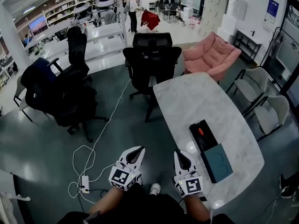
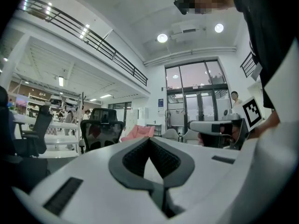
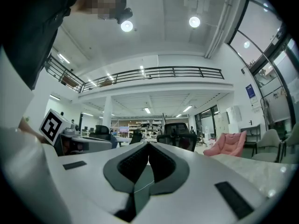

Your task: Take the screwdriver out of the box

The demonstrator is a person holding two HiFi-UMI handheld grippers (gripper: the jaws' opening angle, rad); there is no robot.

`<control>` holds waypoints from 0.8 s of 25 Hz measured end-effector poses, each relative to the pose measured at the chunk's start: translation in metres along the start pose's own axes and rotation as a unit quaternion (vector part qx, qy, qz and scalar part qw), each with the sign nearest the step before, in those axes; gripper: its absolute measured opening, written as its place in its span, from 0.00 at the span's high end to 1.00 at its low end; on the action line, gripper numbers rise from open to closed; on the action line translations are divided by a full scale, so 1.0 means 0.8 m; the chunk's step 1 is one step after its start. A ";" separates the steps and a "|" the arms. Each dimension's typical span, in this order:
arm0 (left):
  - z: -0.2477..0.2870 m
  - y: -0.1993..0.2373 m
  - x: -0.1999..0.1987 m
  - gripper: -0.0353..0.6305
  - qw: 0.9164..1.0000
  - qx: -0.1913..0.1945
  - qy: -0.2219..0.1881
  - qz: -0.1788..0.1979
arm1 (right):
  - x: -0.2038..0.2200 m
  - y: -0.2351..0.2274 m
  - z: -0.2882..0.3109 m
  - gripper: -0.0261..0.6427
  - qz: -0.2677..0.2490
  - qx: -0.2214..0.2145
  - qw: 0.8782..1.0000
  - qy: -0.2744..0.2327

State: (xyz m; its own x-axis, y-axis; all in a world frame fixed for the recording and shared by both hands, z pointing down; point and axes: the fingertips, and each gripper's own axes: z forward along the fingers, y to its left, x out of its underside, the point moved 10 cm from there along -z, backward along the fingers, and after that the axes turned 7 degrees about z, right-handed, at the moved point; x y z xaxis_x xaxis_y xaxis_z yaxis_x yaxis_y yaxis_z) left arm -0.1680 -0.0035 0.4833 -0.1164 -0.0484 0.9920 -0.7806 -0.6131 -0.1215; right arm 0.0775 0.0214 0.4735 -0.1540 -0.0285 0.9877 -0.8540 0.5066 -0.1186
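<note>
An open black box [image 1: 208, 138] lies on the near right part of the white marble table [image 1: 201, 99], its teal lid [image 1: 219, 160] folded toward me. Inside it, an orange-handled screwdriver [image 1: 200, 131] shows at the far end. My left gripper [image 1: 139, 149] hangs over the floor to the left of the table, jaws shut and empty. My right gripper [image 1: 178, 152] is at the table's near edge, left of the box and short of it, also shut with nothing in it. In the left gripper view the left gripper [image 2: 149, 138] has its tips together. In the right gripper view the right gripper [image 3: 148, 143] does too.
A black office chair [image 1: 152, 55] stands at the table's far end, with a pink armchair [image 1: 212, 55] behind it. More black chairs [image 1: 65, 97] stand at the left and grey chairs [image 1: 264, 101] at the right. A white cable and power strip [image 1: 85, 183] lie on the floor.
</note>
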 end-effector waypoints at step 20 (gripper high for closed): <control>0.158 0.129 0.006 0.94 0.996 0.086 -0.019 0.006 | -0.006 -0.054 0.148 0.93 -0.019 0.085 0.996 -0.019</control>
State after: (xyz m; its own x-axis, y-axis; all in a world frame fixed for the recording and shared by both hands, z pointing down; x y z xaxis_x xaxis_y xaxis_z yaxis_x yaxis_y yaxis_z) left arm -0.1713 -0.1666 0.4794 -0.0992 -0.0843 0.9915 -0.6623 -0.7380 -0.1291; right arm 0.0560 -0.1021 0.4620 -0.1362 -0.0781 0.9876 -0.9311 0.3506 -0.1007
